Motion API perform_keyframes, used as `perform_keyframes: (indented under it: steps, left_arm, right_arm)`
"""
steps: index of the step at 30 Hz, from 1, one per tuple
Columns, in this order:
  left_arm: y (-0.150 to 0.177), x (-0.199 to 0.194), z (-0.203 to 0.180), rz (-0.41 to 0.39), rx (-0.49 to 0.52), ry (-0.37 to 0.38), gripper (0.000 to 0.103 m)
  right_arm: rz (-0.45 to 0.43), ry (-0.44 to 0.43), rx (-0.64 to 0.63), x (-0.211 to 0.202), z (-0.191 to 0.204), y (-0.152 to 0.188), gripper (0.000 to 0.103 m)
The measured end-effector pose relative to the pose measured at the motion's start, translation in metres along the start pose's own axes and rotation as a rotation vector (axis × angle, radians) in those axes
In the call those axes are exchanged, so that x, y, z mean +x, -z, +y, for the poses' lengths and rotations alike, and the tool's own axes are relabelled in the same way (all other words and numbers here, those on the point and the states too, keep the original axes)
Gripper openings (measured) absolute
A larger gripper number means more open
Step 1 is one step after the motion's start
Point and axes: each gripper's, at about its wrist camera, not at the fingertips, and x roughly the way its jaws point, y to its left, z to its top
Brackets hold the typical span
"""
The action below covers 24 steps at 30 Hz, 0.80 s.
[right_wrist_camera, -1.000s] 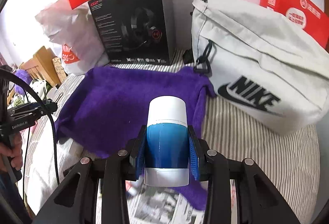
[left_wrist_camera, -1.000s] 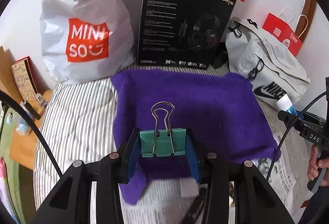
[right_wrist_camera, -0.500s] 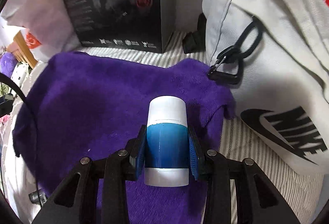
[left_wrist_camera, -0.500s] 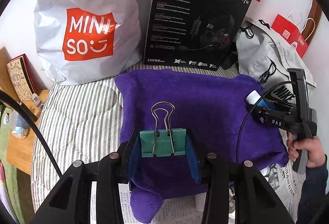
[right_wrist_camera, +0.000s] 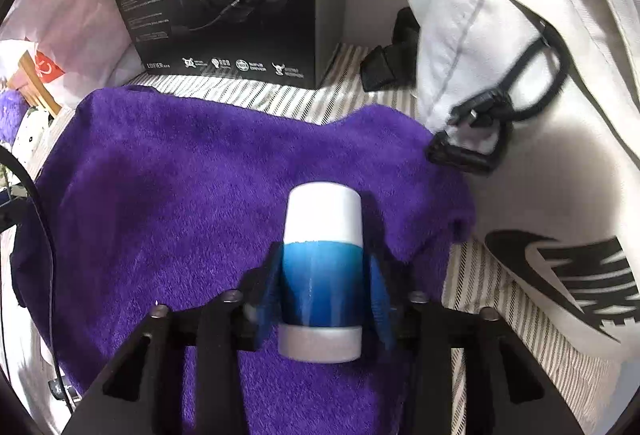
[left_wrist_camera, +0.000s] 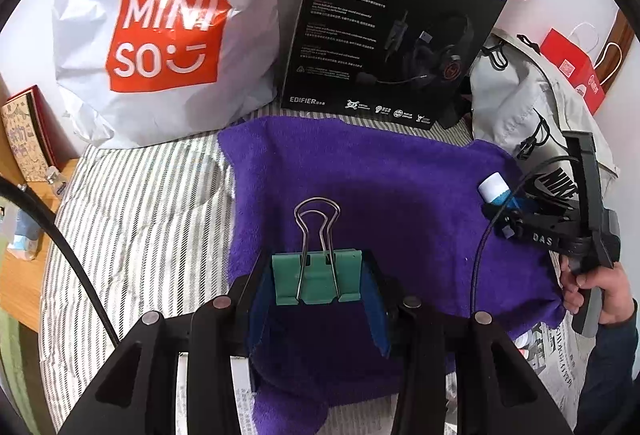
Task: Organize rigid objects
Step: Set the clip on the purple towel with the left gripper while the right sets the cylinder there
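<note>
My left gripper point(left_wrist_camera: 318, 279) is shut on a green binder clip point(left_wrist_camera: 318, 277) with its wire handles pointing forward, held over the near part of a purple towel point(left_wrist_camera: 380, 179). My right gripper point(right_wrist_camera: 323, 283) is shut on a blue and white cylindrical bottle point(right_wrist_camera: 322, 267), low over the towel's point(right_wrist_camera: 180, 187) right side; whether the bottle touches the towel I cannot tell. In the left wrist view the right gripper point(left_wrist_camera: 504, 201) and the bottle's point(left_wrist_camera: 493, 187) white end show at the towel's right edge.
A black headset box point(left_wrist_camera: 396, 27) and a white Miniso bag point(left_wrist_camera: 160, 31) stand behind the towel. A white Nike bag point(right_wrist_camera: 520, 107) lies right of it. Striped bedding point(left_wrist_camera: 140, 203) lies left, newspaper point(left_wrist_camera: 560, 359) in front. A red bag point(left_wrist_camera: 576, 71) is at far right.
Both grippers have moved forward over the towel. The right gripper has gone lower and closer to the towel's right edge by the Nike bag, still holding the bottle.
</note>
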Motion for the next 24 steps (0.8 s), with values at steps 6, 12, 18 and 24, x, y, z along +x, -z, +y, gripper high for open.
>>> perform_keyframes:
  steps: [6, 12, 18, 24]
  left_arm:
    - [-0.010, 0.013, -0.003, 0.005, -0.002, 0.020, 0.040]
    - [-0.027, 0.031, -0.009, 0.004, 0.000, 0.036, 0.040]
    - [-0.034, 0.054, -0.013, 0.040, -0.014, 0.008, 0.040]
    - [-0.034, 0.071, -0.020, 0.072, 0.031, -0.069, 0.040]
  right_arm:
    - [-0.006, 0.011, 0.002, -0.023, 0.006, 0.017, 0.056]
    - [-0.074, 0.001, 0.019, -0.070, 0.010, 0.044, 0.063]
    - [-0.114, -0.038, 0.047, -0.109, 0.011, 0.089, 0.066]
    - [-0.120, -0.044, 0.046, -0.128, 0.012, 0.115, 0.067]
